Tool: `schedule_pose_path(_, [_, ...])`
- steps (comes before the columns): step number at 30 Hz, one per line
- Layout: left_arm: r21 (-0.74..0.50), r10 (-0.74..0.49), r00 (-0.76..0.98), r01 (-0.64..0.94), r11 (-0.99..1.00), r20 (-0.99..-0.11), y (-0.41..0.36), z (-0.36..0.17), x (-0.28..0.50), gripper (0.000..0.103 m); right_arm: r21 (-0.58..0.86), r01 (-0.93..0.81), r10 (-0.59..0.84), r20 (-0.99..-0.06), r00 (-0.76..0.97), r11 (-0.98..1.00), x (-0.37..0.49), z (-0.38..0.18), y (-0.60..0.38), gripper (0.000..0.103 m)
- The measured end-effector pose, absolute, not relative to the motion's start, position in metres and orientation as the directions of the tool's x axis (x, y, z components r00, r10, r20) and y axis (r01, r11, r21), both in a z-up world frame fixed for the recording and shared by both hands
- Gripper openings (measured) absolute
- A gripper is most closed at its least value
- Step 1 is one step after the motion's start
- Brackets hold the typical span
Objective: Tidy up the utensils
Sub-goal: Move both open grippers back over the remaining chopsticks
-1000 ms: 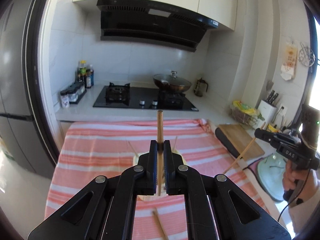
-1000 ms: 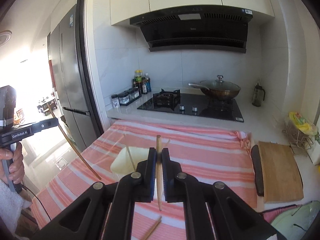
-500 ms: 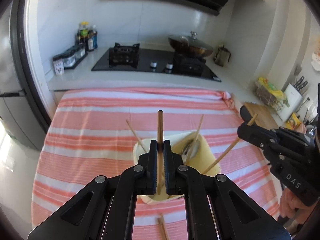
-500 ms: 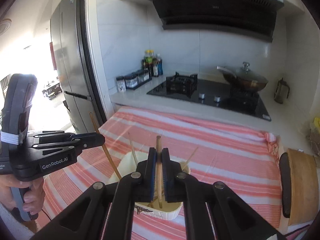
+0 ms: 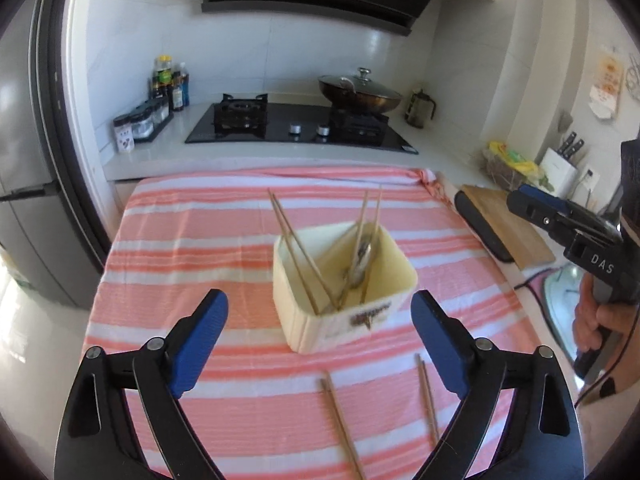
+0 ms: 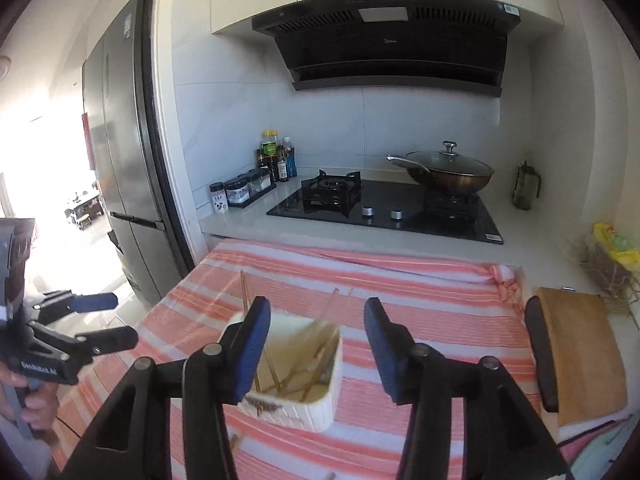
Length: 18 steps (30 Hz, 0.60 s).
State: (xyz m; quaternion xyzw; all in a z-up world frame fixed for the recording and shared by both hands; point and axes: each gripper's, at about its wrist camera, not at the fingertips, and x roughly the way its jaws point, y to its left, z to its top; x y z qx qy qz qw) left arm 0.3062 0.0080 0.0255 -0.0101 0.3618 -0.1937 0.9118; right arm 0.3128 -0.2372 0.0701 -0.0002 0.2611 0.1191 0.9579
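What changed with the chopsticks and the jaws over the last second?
Both grippers came down over the cream container and let go. The left gripper and right gripper each clamped a chopstick a second ago; their jaws have just been opening and nothing is between them now. More chopsticks now lean inside the container. The two loose chopsticks on the striped cloth stayed put.

Utensil box (image 5: 344, 280) on striped cloth (image 5: 192, 240), chopsticks (image 5: 296, 248) inside; two chopsticks (image 5: 340, 416) before it; hob (image 5: 300, 128) behind.
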Motion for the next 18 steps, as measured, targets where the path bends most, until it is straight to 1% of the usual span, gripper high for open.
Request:
schedule_pose_path(3, [-0.170,-0.362,0.639,0.343,0.924,-0.678,0.016,-0.016,0.261,0.096,0.040,-0.249,0.230,-0.544,0.807,0.968,0.258,0.033,-0.244,0.056])
schedule_pose_path(5, [-0.169,-0.327,0.629,0.299,0.939,-0.705,0.019,-0.051,0.232,0.096,0.040,-0.249,0.225,-0.584,0.780,0.968,0.217,-0.006,-0.249,0.056])
schedule_pose_path(7, [-0.185,-0.305,0.613,0.253,0.950,-0.729,0.018,-0.081,0.210,0.096,0.024,-0.211,0.179,-0.632,0.754,0.977,0.182,-0.050,-0.253,0.056])
schedule_pose_path(9, [-0.230,-0.313,0.593,0.215,0.949,-0.742,0.015,-0.104,0.193,0.096,0.036,-0.167,0.145,-0.690,0.709,0.985,0.154,-0.092,-0.257,0.056])
schedule_pose_path(11, [-0.248,-0.315,0.601,0.194,0.949,-0.734,0.011,-0.115,0.182,0.096,0.045,-0.129,0.122,-0.721,0.682,0.991,0.132,-0.123,-0.263,0.056])
schedule_pose_path(13, [-0.222,-0.291,0.613,0.189,0.957,-0.734,0.001,-0.121,0.177,0.096,0.006,-0.094,0.068,-0.738,0.671,0.996,0.118,-0.145,-0.265,0.056])
schedule_pose_path(15, [-0.197,-0.276,0.625,0.194,0.961,-0.731,-0.009,-0.121,0.172,0.096,0.000,-0.074,0.048,-0.754,0.655,0.997,0.110,-0.157,-0.270,0.056])
schedule_pose_path(18, [-0.212,-0.291,0.633,0.200,0.957,-0.718,-0.015,-0.126,0.162,0.096,0.028,-0.050,0.055,-0.747,0.663,0.998,0.101,-0.161,-0.277,0.056])
